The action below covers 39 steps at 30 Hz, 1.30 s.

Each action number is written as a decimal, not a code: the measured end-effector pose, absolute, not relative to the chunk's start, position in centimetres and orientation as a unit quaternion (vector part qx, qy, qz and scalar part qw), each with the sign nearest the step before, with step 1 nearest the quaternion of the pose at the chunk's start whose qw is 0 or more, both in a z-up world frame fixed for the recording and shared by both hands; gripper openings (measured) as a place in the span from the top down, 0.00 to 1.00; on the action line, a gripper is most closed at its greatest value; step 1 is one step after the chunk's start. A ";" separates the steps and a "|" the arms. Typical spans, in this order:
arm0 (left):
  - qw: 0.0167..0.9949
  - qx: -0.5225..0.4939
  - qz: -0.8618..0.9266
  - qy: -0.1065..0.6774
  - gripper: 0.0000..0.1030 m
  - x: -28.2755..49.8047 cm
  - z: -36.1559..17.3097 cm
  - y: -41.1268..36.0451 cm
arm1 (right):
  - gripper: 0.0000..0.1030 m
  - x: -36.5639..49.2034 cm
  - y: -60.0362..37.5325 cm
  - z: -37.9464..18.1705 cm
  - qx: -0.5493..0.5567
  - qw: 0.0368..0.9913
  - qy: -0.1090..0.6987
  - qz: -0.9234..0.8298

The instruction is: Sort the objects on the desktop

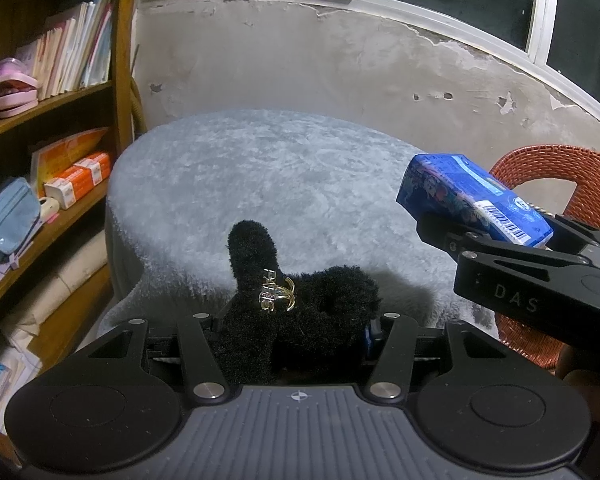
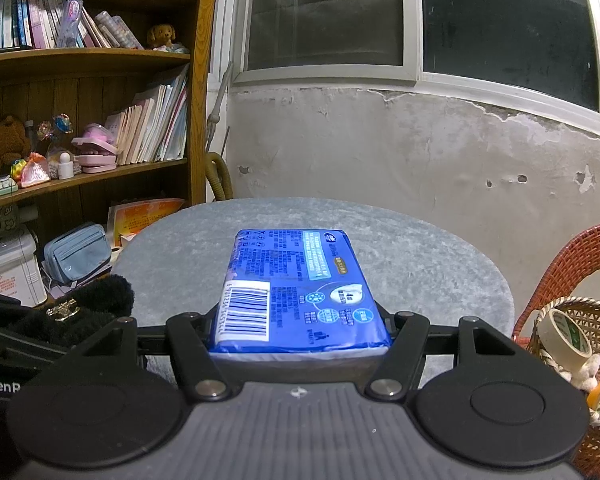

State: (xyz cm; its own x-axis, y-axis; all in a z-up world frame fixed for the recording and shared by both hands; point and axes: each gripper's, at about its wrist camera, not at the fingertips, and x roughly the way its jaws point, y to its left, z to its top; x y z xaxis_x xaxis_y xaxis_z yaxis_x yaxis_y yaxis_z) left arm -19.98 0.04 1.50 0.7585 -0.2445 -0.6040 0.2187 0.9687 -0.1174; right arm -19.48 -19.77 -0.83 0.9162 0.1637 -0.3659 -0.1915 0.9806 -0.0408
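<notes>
The left gripper (image 1: 296,332) has its fingers clamped on a black fluffy hair clip (image 1: 300,308), whose gold lettered charm faces up and whose one furry arm sticks upward above the grip. The right gripper (image 2: 300,344) has its fingers closed on the near end of a blue tissue pack (image 2: 300,292), barcode side up, the pack lying lengthwise ahead of the camera and held above the desk (image 2: 420,248). In the left wrist view the same pack juts out to the right, tilted, raised over the desk's right edge. The two held things are apart, the clip to the left of the pack. The desk is round and covered with pale grey plush. Beside it on the right stands a red woven chair (image 2: 572,264), and near that a wicker basket (image 2: 596,320) holding a roll of tape (image 2: 568,340). On the left is a wooden bookshelf (image 2: 196,80) with books, toys and a light blue pouch (image 2: 78,252). Behind the desk is a peeling wall under a dark window (image 2: 500,16)
</notes>
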 end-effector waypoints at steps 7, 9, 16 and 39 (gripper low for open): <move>0.938 -0.020 -0.124 0.325 0.42 -20.0 1.5 0.1 | 0.41 -19.5 -19.8 -0.8 -0.038 0.978 0.183 0.091; 0.938 -0.020 -0.123 0.325 0.42 -20.0 1.5 0.1 | 0.41 -19.5 -19.8 -0.8 -0.039 0.978 0.183 0.091; 0.937 -0.020 -0.124 0.325 0.42 -19.9 1.5 0.1 | 0.41 -19.5 -19.7 -0.8 -0.039 0.978 0.183 0.091; 0.938 -0.020 -0.124 0.324 0.42 -20.0 1.5 0.1 | 0.41 -19.5 -19.6 -1.2 -0.041 0.978 0.184 0.092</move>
State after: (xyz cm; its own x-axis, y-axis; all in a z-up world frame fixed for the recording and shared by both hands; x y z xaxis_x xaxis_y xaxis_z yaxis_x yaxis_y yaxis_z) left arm -19.97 0.08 1.52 0.7588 -0.2447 -0.6036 0.2194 0.9686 -0.1169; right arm -19.53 -19.55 -1.18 0.9151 0.1649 -0.3680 -0.1950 0.9797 -0.0459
